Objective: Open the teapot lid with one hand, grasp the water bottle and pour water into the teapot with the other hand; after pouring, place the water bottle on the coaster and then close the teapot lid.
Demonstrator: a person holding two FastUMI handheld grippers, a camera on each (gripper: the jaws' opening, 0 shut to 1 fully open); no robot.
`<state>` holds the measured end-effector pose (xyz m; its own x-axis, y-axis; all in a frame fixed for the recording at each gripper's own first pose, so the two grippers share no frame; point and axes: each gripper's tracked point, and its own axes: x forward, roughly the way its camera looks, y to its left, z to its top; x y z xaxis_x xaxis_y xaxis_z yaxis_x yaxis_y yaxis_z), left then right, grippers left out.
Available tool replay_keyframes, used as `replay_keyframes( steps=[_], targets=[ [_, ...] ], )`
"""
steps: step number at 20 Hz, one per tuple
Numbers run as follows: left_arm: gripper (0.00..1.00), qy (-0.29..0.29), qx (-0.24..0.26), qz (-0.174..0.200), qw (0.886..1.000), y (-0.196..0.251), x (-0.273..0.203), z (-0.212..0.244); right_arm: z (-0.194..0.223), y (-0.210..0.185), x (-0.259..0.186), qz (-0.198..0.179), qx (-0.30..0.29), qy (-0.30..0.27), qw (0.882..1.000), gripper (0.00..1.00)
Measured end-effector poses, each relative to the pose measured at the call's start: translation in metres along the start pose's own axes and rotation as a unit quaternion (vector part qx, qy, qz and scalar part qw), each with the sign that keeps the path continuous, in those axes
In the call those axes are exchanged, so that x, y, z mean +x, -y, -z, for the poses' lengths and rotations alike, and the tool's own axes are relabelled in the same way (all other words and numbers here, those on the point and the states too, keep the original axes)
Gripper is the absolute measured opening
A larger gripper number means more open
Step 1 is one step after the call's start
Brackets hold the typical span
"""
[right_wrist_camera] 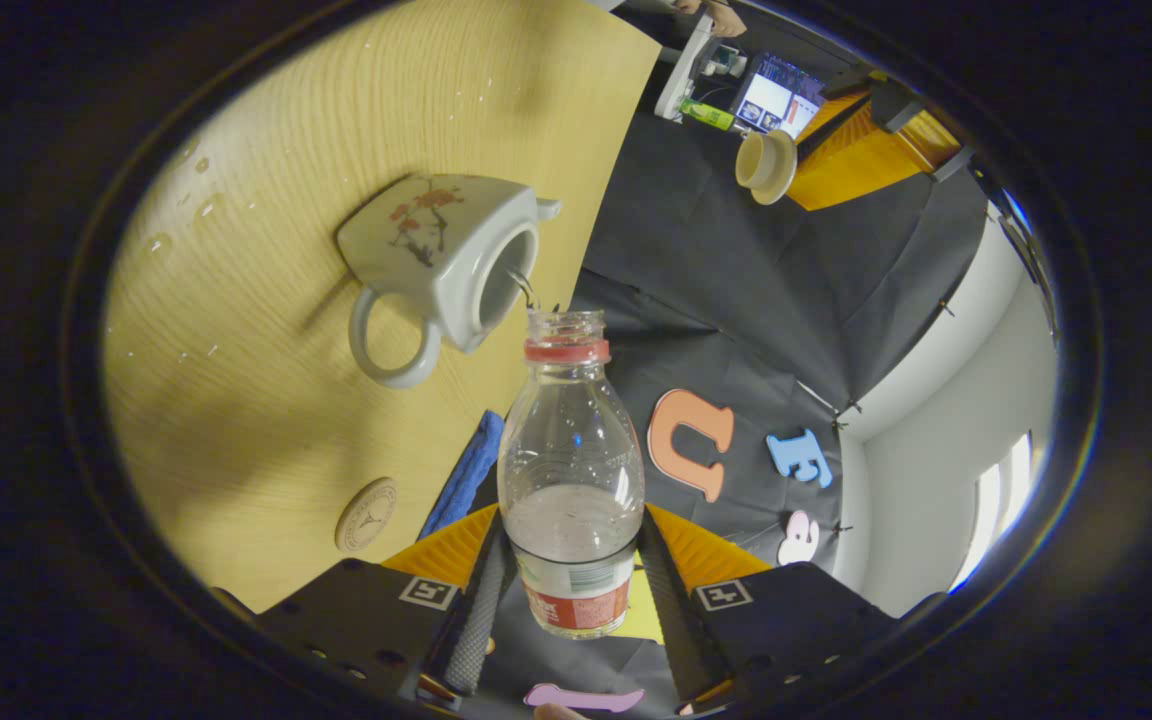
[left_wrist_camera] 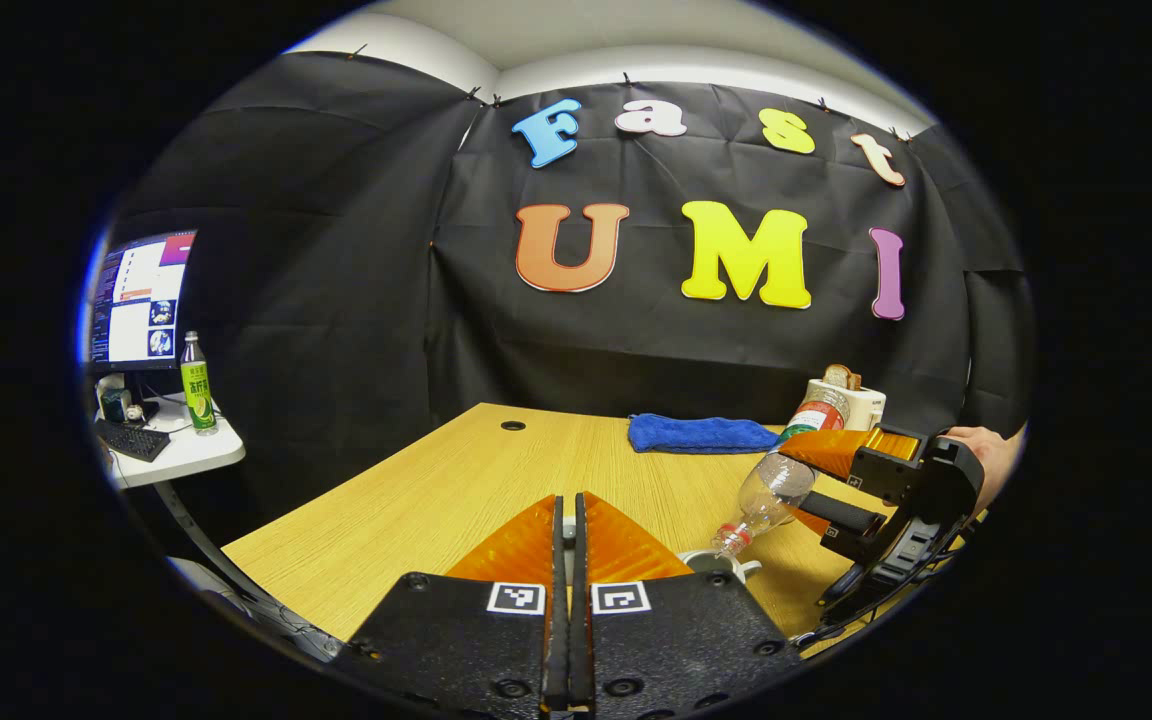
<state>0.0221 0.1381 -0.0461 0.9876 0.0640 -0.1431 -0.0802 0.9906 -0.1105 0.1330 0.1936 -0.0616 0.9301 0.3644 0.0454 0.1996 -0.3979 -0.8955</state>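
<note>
Over the teapot, right tongs clamping tilted water bottle (red label unreadable), left tongs closed on the lid.

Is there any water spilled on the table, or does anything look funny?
Yes, a little. Small droplets dot the wooden table beside the teapot in the right gripper view. They look like splashes from pouring. The water bottle is tipped on purpose, its stream going into the teapot.

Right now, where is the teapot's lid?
In the right gripper view the lid is off the teapot, held up by the left gripper in front of the black cloth.
</note>
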Motion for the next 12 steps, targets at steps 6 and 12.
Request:
replay_keyframes(
  steps=[6,12],
  targets=[
    [0.03,0.001,0.0,0.002,1.0,0.0,0.0,0.0,0.002,0.006,0.0,0.012,-0.026,0.006,1.0,0.71],
    [0.03,0.001,0.0,0.002,1.0,0.001,-0.001,0.0,0.0,0.013,-0.002,0.028,-0.055,0.011,0.998,0.71]
  ],
)
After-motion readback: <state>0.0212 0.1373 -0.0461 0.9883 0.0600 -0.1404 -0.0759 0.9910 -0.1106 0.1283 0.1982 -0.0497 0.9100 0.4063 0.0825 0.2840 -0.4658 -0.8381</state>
